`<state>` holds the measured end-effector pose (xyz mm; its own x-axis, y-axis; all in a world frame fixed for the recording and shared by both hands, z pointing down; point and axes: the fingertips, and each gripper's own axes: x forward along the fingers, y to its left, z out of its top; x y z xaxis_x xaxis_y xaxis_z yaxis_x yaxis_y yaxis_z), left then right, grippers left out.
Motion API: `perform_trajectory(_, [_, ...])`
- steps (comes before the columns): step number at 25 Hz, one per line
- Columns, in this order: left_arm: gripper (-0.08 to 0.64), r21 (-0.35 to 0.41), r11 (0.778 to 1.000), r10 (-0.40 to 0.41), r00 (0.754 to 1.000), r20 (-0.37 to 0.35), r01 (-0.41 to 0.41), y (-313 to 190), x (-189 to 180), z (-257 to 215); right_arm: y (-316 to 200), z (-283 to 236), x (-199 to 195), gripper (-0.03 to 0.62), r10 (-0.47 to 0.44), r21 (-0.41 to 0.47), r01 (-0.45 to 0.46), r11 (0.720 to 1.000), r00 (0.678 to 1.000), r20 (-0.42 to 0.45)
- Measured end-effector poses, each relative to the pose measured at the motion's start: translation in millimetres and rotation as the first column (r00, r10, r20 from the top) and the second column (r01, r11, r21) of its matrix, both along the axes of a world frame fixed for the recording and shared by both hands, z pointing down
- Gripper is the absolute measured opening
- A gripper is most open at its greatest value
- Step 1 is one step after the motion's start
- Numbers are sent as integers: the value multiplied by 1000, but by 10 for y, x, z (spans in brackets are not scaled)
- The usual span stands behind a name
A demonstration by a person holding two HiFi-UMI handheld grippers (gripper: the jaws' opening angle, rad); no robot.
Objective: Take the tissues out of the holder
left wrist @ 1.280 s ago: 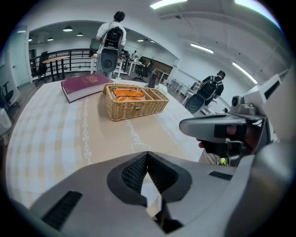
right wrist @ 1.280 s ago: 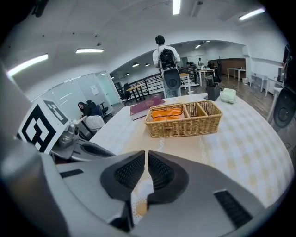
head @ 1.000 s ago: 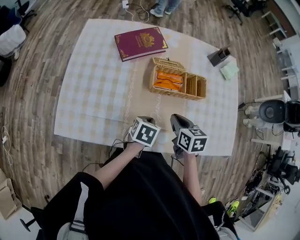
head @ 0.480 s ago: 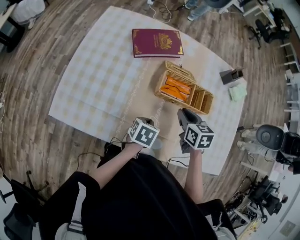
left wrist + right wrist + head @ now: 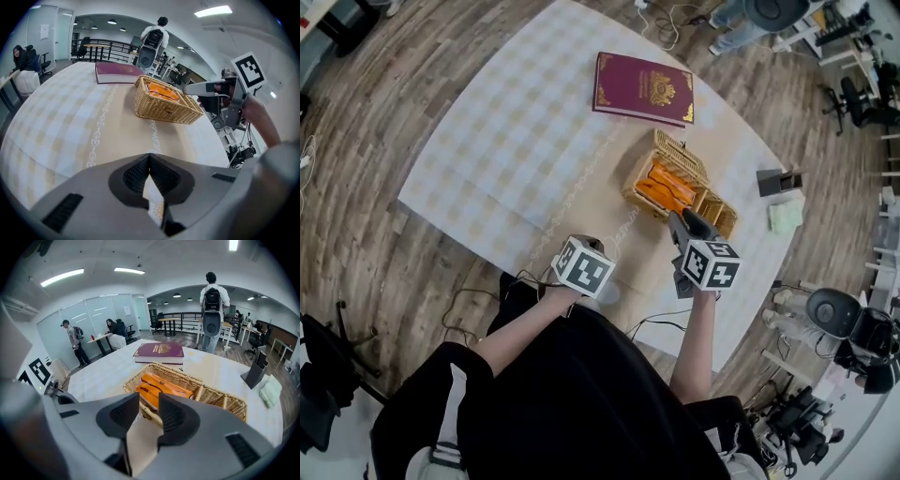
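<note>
The tissues (image 5: 164, 385) are orange film-wrapped packs lying flat in the bigger compartment of a wicker holder (image 5: 220, 398), which sits toward the far right of the table (image 5: 516, 141), just this side of a maroon book (image 5: 159, 351). I can make out at least two packs, close together. The small compartments at the holder's right end look empty from here.

I'd expect these packs to be light and squashy, with a glossy wrapper that could slide under a weak pinch (nothing fragile, so a firm squeeze should do no harm). The sensible hold looks like the uppermost pack, taken across its narrow width near the end that faces the person, where the wicker wall leaves a little room. The rim stands higher than the packs, so coming in from above seems safer than from the side.

The right tongs (image 5: 149, 401) point at the holder from its near side, their jaws opening with nothing between them. Through the gap only the near rim shows, with the packs just beyond it, untouched. The left tongs (image 5: 149, 164) are pressed together and empty, hanging back by the table's near edge, left of the right tongs and well apart from the holder.
</note>
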<state>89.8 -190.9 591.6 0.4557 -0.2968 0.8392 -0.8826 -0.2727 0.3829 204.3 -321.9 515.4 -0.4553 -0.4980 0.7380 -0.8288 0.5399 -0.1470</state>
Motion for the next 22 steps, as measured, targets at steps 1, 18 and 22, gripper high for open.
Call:
perform_trajectory(1, [0, -5, 1000, -5, 1000, 0, 5, 2, -8, 14, -44, 3, -5, 123, -10, 1, 10, 1000, 1000, -5])
perform_trajectory(18, [0, -62, 996, -57, 998, -7, 57, 80, -61, 205, -581, 217, -169, 199, -245, -10, 247, 969, 955, -168])
perform_trajectory(22, [0, -70, 995, -71, 997, -7, 70, 86, -94, 224, -649, 308, -217, 207, -287, -34, 286, 957, 937, -198])
